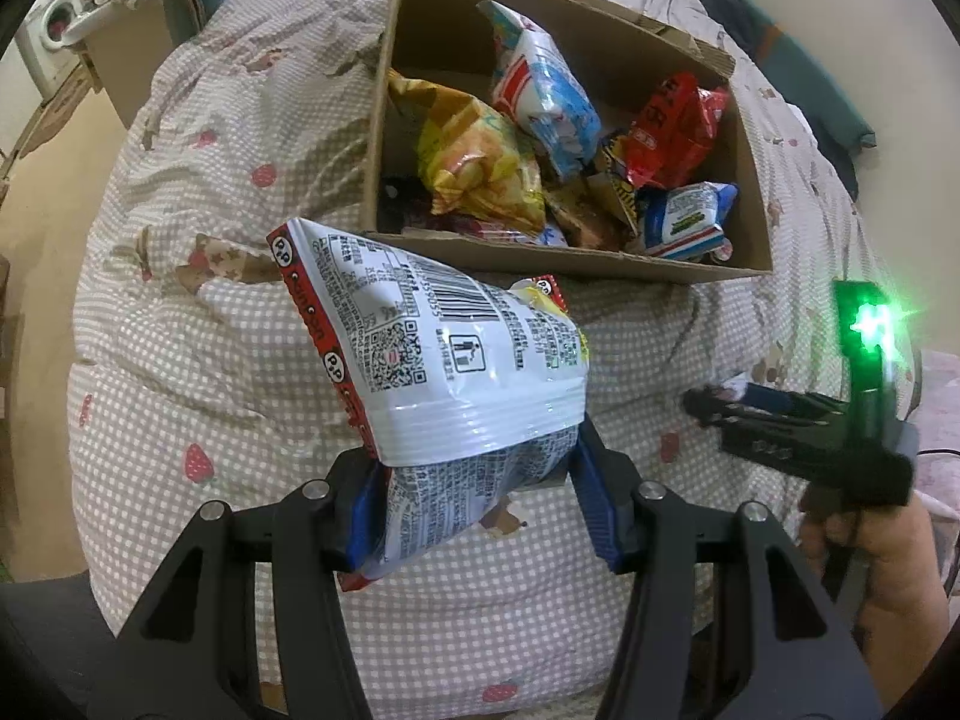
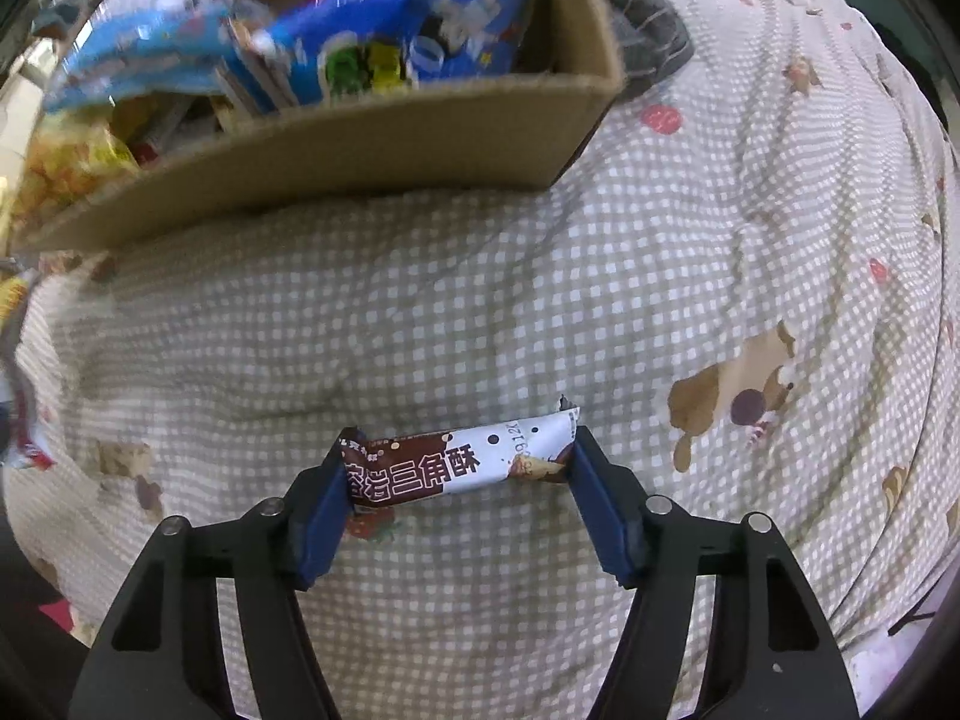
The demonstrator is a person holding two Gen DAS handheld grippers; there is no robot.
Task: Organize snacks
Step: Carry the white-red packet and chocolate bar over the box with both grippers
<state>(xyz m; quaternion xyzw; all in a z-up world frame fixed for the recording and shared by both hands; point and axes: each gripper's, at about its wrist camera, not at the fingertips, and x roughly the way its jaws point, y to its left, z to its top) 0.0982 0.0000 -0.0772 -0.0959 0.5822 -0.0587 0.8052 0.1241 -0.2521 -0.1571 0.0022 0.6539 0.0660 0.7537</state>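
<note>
Snack bag (image 1: 456, 360) gripped in left jaws; right jaws apparently clamp chocolate wafer packet (image 2: 459, 465) near cardboard box (image 2: 336, 150).

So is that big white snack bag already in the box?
Not yet. The white snack bag is held in the left gripper, in front of the cardboard box, outside its near wall.

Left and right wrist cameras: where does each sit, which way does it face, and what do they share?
Left wrist: on the left gripper, looking along its fingers at the held white snack bag and cardboard box; the right gripper and right hand show.
Right wrist: on the right gripper, facing the held chocolate bar over the checked quilt; no hand shows.
Shared: box, quilt, blue packets.
</note>
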